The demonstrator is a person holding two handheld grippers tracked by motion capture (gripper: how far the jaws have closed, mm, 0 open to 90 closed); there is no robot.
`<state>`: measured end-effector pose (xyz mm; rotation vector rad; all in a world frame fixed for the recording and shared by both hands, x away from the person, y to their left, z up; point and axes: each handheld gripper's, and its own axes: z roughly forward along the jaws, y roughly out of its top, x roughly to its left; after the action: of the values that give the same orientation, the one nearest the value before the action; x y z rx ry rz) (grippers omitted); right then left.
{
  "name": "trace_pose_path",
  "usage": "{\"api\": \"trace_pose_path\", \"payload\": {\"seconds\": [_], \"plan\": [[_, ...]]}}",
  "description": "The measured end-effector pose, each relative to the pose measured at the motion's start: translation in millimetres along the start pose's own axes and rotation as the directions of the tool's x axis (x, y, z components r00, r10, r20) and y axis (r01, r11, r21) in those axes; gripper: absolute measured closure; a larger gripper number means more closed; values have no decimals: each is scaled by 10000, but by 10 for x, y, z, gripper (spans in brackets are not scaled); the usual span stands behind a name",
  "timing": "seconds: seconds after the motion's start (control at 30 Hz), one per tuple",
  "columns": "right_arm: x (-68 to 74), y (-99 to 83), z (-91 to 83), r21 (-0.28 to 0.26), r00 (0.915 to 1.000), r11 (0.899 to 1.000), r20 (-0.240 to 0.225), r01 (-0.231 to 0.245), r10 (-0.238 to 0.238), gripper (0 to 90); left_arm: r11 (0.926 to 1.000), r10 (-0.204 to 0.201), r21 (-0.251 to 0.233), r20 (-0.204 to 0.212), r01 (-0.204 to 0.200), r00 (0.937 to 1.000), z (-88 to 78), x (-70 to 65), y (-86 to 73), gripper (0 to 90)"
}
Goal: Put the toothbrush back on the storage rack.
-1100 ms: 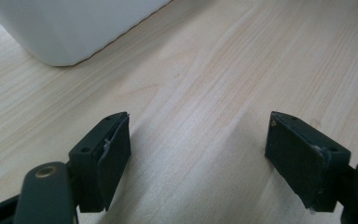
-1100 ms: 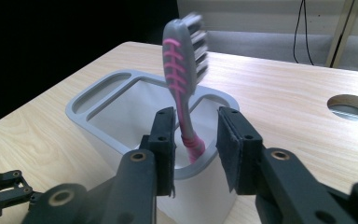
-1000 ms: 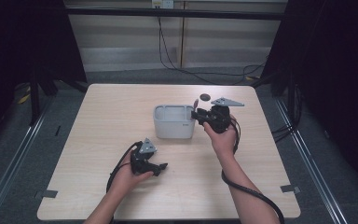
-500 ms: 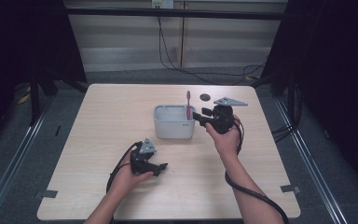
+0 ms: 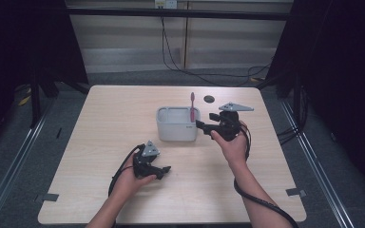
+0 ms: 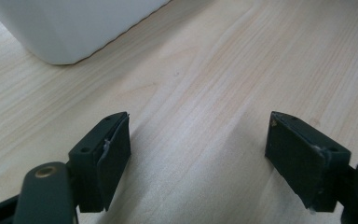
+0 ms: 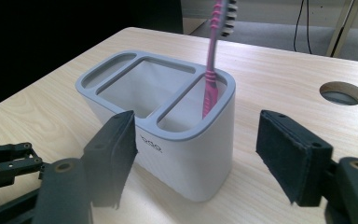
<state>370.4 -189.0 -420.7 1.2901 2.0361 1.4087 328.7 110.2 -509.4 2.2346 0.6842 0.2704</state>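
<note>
A grey-white toothbrush holder (image 5: 178,124) (image 7: 186,154) with three compartments stands mid-table. A pink toothbrush (image 5: 192,107) (image 7: 210,79) stands upright, head up, in its right end compartment, free of any jaw. My right gripper (image 5: 204,125) (image 7: 200,154) sits just right of the holder, pointing at it. Its jaws have just been opening and stand wide, gripping nothing. My left gripper (image 5: 164,170) (image 6: 198,149) rests low on the table in front of the holder, open, with bare wood between its jaws. The holder's corner (image 6: 74,28) shows ahead of it.
The wooden table (image 5: 100,142) has a round cable hole (image 5: 209,99) (image 7: 342,92) behind the right gripper. The left gripper's body (image 7: 4,163) shows at the lower left of the right gripper view. Dark floor and rails surround the table.
The right gripper let go of the pink toothbrush, which now stands in the holder's right compartment. It drew back a little to the right with its jaws wider. The left hand stayed still.
</note>
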Motion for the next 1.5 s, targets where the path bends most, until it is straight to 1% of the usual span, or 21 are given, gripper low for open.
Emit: {"api": "trace_pose_path", "payload": {"seconds": [0.07,0.13,0.17,0.23,0.4,0.7,0.73,0.83,1.0,1.03,1.13,1.3,1.47,1.5], "plan": [[-10,-5,-14,-55,10000,10000,50,17,-16,242,10000,3,0,-3,-3,10000,0,0,0,220],[-24,-15,-30,-77,10000,10000,46,27,-26,231,10000,-3,-4,-3,3,10000,0,0,0,220],[-37,-29,-44,-62,10000,10000,-61,-77,77,223,10000,-2,-2,-9,2,10000,0,0,0,220],[-43,-42,-57,-2,10000,10000,-65,18,-18,222,10000,-8,-2,-2,8,10000,0,0,0,219],[-57,-61,-98,-14,9999,10000,-138,45,-45,222,10000,-7,-2,-2,7,10000,0,0,0,219],[-48,-28,-157,52,9994,9997,-279,224,-222,223,10000,-2,0,-1,2,10000,0,0,0,219],[-43,-20,-176,63,9991,9997,-363,238,-236,222,10000,4,6,0,-4,10000,0,1,0,219],[-40,-15,-187,49,9987,9995,-420,306,-303,218,10000,4,5,1,-4,10000,0,1,0,219],[-32,-21,-210,210,9977,9989,-538,425,-413,193,10000,10,8,0,-10,10000,-1,1,0,219],[-30,-30,-222,249,9973,9983,-525,524,-510,189,10000,9,10,0,-9,10000,-1,1,0,219],[-31,-41,-234,259,9968,9978,-526,612,-598,185,10000,8,11,2,-8,10000,-1,1,0,219],[-44,-77,-256,462,9962,9965,-550,703,-677,164,10000,10,9,-1,-10,10000,-1,1,0,219],[-52,-120,-271,551,9955,9955,-591,767,-734,157,10000,10,8,-1,-10,10000,-1,1,0,219],[-58,-132,-279,595,9948,9947,-636,838,-800,151,10000,22,10,-20,-22,10000,-1,1,0,219]]}}
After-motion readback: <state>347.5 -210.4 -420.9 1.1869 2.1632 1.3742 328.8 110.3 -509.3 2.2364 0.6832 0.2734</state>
